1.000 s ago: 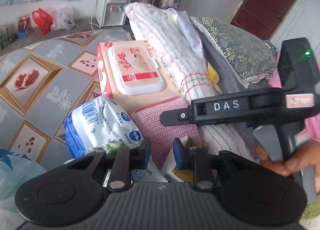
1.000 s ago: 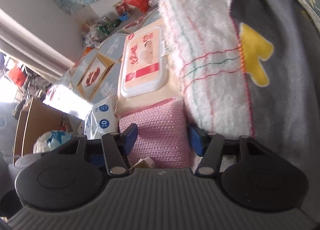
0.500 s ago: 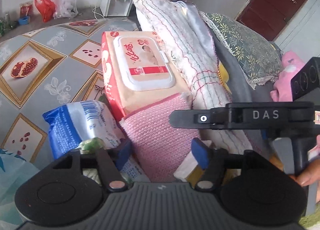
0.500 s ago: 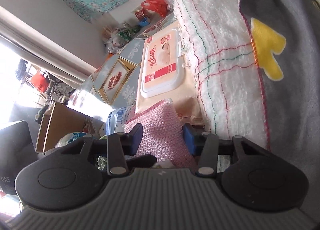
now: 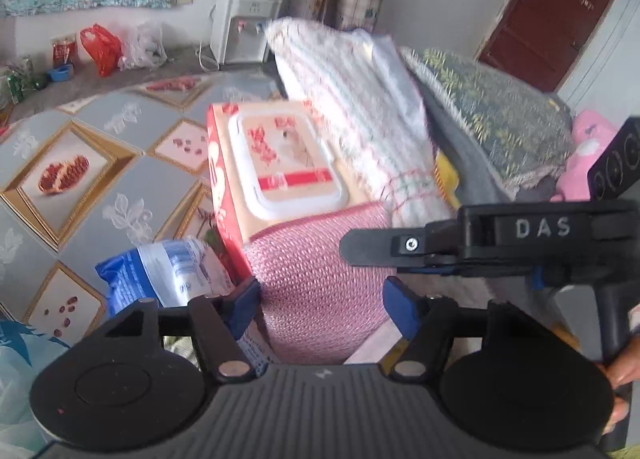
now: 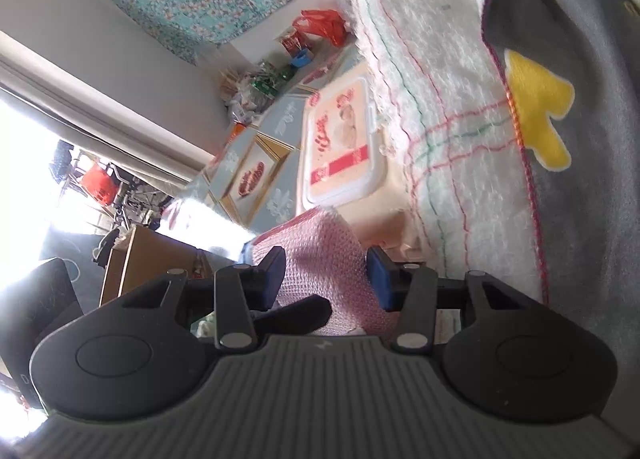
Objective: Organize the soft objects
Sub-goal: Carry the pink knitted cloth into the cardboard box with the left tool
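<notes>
Right gripper [image 6: 326,277] fingers pinching a pink knitted cloth [image 5: 320,279], left gripper [image 5: 320,301] fingers spreading around it (not pressing), wipes pack [image 5: 280,163] lying just behind.

Both wrist cams looked down close, right one rolled sideways; shared pink knit cloth [image 5: 320,283] [image 6: 324,259] & wipes pack [image 5: 280,163] [image 6: 340,143].
</notes>
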The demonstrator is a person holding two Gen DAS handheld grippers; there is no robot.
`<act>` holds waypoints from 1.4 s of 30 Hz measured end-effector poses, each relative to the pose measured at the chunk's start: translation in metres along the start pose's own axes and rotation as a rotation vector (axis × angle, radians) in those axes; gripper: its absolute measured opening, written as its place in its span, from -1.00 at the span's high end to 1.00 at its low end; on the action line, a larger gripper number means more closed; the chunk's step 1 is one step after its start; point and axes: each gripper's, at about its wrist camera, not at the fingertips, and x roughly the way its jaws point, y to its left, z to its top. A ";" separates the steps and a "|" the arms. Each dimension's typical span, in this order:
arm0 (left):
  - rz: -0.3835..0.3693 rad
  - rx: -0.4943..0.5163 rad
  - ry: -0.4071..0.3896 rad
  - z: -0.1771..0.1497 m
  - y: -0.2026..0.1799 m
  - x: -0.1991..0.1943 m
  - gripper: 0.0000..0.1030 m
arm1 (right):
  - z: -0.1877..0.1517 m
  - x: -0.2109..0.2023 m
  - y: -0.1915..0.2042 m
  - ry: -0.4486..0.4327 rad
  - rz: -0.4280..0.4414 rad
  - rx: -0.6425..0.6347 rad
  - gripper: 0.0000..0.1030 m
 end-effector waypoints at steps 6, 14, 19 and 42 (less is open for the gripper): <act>0.024 0.034 -0.097 0.004 -0.013 -0.028 -0.22 | 0.002 -0.026 0.023 -0.066 0.009 -0.034 0.14; 0.043 0.053 -0.210 0.002 -0.021 -0.076 -0.15 | -0.008 -0.058 0.064 -0.131 0.024 -0.071 0.14; 0.070 0.069 -0.276 -0.004 -0.024 -0.112 -0.15 | -0.021 -0.078 0.100 -0.170 0.035 -0.123 0.14; 0.259 -0.048 -0.494 -0.054 0.064 -0.294 -0.15 | -0.091 -0.074 0.318 -0.126 0.184 -0.339 0.11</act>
